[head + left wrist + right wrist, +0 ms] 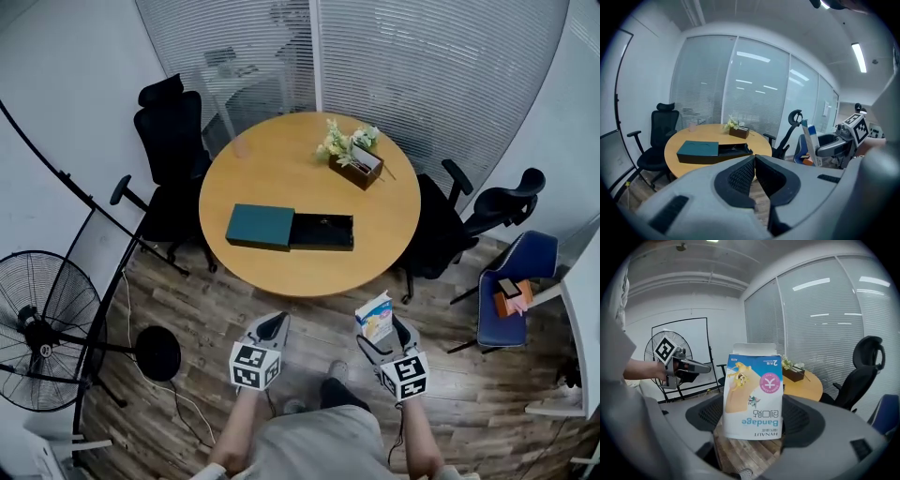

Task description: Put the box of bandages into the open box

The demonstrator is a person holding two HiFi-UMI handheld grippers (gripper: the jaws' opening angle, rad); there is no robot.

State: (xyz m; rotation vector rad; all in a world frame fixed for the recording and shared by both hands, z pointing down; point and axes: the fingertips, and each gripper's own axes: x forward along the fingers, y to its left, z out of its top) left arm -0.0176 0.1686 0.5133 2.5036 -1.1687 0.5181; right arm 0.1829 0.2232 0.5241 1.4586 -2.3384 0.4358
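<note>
My right gripper (pixel 380 330) is shut on the box of bandages (pixel 375 318), a blue, white and tan carton (pixel 753 394) held upside down between the jaws, off the table's near edge. The open box (pixel 290 228) lies in the middle of the round wooden table (pixel 272 169): a teal lid (pixel 260 226) slid left, a black tray (pixel 322 232) showing at its right. The same open box (pixel 712 152) shows in the left gripper view. My left gripper (pixel 272 326) is shut and empty, also short of the table; its pads (pixel 746 174) meet.
A brown planter with flowers (pixel 354 157) stands at the table's far right. Black office chairs (pixel 171 141) sit at left and right (pixel 487 211). A blue chair (pixel 514 281) holds an orange item. A floor fan (pixel 42 333) stands at lower left.
</note>
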